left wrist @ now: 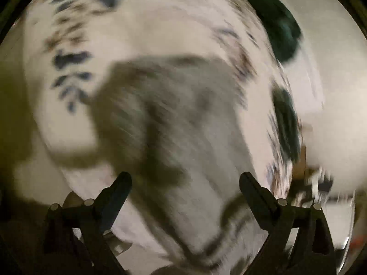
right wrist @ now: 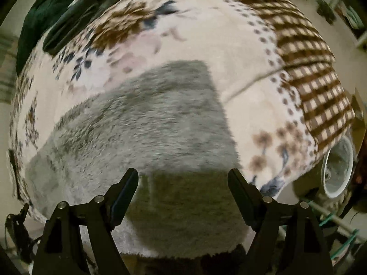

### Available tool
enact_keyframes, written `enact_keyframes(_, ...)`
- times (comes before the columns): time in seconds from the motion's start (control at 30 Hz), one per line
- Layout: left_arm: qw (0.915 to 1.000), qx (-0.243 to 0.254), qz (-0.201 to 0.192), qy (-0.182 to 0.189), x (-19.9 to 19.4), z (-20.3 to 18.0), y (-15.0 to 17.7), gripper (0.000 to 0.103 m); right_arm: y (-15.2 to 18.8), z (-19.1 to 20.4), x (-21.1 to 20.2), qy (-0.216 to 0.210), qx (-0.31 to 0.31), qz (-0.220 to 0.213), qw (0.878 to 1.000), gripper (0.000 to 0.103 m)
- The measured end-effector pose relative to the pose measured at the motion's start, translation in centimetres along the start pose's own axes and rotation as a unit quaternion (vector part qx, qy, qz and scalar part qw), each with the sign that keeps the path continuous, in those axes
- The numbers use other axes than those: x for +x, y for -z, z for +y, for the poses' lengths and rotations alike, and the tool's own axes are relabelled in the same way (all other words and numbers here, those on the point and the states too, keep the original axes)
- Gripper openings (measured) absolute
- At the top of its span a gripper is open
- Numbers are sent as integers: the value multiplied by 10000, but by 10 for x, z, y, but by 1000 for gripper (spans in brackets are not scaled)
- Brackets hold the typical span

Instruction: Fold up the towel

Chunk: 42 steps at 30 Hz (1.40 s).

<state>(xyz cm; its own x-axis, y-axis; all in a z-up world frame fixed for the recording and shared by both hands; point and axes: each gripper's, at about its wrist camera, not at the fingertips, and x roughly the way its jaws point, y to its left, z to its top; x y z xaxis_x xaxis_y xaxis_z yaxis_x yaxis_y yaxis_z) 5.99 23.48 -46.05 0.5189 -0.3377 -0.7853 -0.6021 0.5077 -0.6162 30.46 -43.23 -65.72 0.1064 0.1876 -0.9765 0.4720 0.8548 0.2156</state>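
The grey towel (right wrist: 146, 123) lies on the patterned bedspread (right wrist: 229, 45), one layer apparently doubled over. Left gripper (left wrist: 185, 183) and right gripper (right wrist: 183, 178) hang above it, jaws spread and empty, probably clear for the next grasp.

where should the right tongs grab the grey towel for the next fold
Take the grey towel at its far right corner, where two straight edges meet on the floral blanket. Come from above, one finger slipping under the edge. The towel lies flat, so only edges and corners give a pinch. The right tongs hang open above it.
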Motion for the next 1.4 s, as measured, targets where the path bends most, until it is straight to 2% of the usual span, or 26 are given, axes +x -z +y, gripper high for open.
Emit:
enact_keyframes(0.07,9995,-224,-55,225,13,15,-15,96,-3,12,7,15,-69,50,10000,82)
enact_keyframes(0.2,9988,-354,-26,327,47,27,-40,94,-6,30,14,53,-187,26,9998,82)
enact_keyframes(0.27,9985,-212,-228,452,49,22,-47,94,-6,38,16,112,-289,-4,9995,82)
enact_keyframes(0.3,9986,-56,-282,448,48,17,-49,87,-6,41,18,140,-324,-7,9994,82)
enact_keyframes(0.33,9978,147,-394,513,47,10,-50,72,-5,43,19,181,-351,-12,9992,82)
enact_keyframes(0.37,9968,250,-457,608,46,5,-50,30,-5,43,20,193,-357,-14,9992,82)
enact_keyframes(0.4,9967,359,-496,533,45,-2,-49,22,-4,44,22,207,-362,-8,9991,82)
enact_keyframes(0.53,9900,797,-722,908,26,-33,-42,22,-2,41,27,149,-285,-20,9995,82)
enact_keyframes(0.6,9832,1198,-778,1137,2,-60,-31,21,-2,36,25,58,-239,-47,9997,82)
enact_keyframes(0.7,9699,1841,-766,1396,-26,-108,-10,21,-1,22,18,-100,-159,-99,9998,82)
enact_keyframes(0.8,9516,2513,-575,1675,-50,-160,26,21,0,1,6,-250,12,-192,9995,82)
enact_keyframes(0.9,9299,3107,-132,1964,-60,-211,85,21,1,-28,-10,-360,254,-306,9986,82)
enact_keyframes(0.97,9179,3368,193,2090,-56,-231,125,21,1,-51,-22,-373,418,-398,9976,82)
enact_keyframes(1.0,9103,3513,385,2155,-50,-244,149,21,2,-66,-29,-382,529,-461,9968,82)
enact_keyframes(1.17,8853,3911,1187,2219,4,-283,250,21,7,-147,-54,-256,1082,-707,9913,82)
enact_keyframes(1.23,8696,4209,1435,2144,32,-295,295,21,14,-184,-62,-116,1285,-745,9888,82)
enact_keyframes(1.33,8489,4577,1842,1897,71,-303,344,21,25,-225,-68,20,1513,-772,9855,82)
enact_keyframes(1.37,8431,4664,2026,1749,83,-304,358,24,28,-240,-71,75,1598,-776,9841,82)
enact_keyframes(1.4,8380,4748,2272,1436,100,-304,372,29,31,-248,-72,96,1655,-775,9831,82)
